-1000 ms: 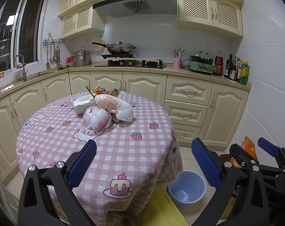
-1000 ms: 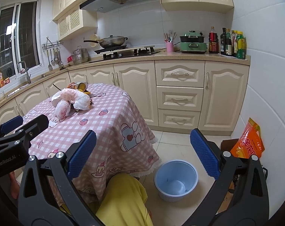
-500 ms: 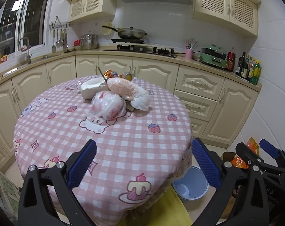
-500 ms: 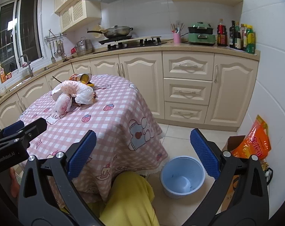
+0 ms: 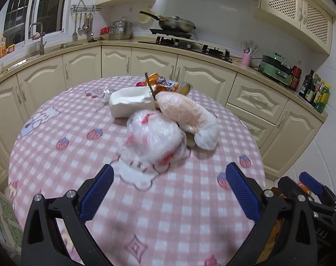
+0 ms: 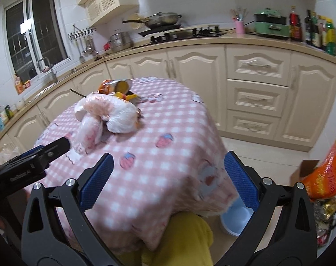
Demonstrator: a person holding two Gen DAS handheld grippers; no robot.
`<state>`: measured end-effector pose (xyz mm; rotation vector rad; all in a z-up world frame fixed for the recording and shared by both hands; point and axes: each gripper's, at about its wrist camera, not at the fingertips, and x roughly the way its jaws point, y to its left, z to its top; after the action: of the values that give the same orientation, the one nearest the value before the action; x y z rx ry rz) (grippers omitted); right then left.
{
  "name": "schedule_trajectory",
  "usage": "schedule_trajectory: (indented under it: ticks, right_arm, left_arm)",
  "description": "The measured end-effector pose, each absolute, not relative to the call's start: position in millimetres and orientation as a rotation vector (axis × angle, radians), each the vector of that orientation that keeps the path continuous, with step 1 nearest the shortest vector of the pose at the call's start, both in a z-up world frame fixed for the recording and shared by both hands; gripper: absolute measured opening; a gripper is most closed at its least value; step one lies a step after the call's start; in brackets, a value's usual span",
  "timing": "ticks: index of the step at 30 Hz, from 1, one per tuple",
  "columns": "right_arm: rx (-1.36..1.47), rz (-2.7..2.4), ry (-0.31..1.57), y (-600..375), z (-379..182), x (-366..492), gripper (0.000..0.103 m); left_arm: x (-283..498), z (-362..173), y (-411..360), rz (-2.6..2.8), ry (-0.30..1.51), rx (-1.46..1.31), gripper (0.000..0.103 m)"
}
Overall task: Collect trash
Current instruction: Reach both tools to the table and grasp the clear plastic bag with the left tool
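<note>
Two grippers: both black-framed with blue ribbed pads, both empty.
Left gripper: jaws spread wide, held over the near part of the round table with the pink checked cloth, facing the trash pile.
Right gripper: jaws likewise wide apart, held at the table's right edge, above the cloth's hanging side.
Trash pile: heaped near the middle of the table, all pieces touching or overlapping.
Nearest piece: crumpled clear plastic bag with red print, just beyond the left gripper's pads.
Beside it: long pinkish-white plastic bag, lying on the right of the heap.
Behind: torn white foam box with a dark stick leaning from it.
Farthest: orange snack packet and a tipped metal can.
Floor: pale blue plastic bin beside the table, partly hidden by the cloth's hem and the right gripper.
Person: yellow-clad leg under the table edge.
</note>
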<state>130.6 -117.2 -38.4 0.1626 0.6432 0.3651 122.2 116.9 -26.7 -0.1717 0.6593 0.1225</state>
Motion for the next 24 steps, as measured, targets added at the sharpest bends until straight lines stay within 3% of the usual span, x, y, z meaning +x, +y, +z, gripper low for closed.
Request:
schedule_trajectory:
  ticks: [18,19,20,21,24]
  right_arm:
    - [0.099,0.471,0.719,-66.5,-32.0,211.9,0.098]
    - [0.097,0.482,0.717,-63.0,-31.2,214.4,0.098]
    - [0.092,0.493,0.718,-59.0,-30.8,216.8,0.098]
    - [0.086,0.500,0.719,-55.6,-30.5,219.3,0.098]
    - [0.064,0.542,0.728,-42.4,-28.9,223.5,0.098]
  left_arm:
    - [225.9,-57.8,157.5,0.128,0.899,-0.230,0.098]
    - [226.8,-59.7,159.5,0.131,0.908,-0.232,0.096]
    - [227.8,-61.3,160.6,0.133,0.913,-0.235,0.080]
    - [228.4,-63.6,162.2,0.140,0.928,-0.239,0.070]
    - [224.2,-62.1,165.3,0.153,0.898,-0.235,0.064]
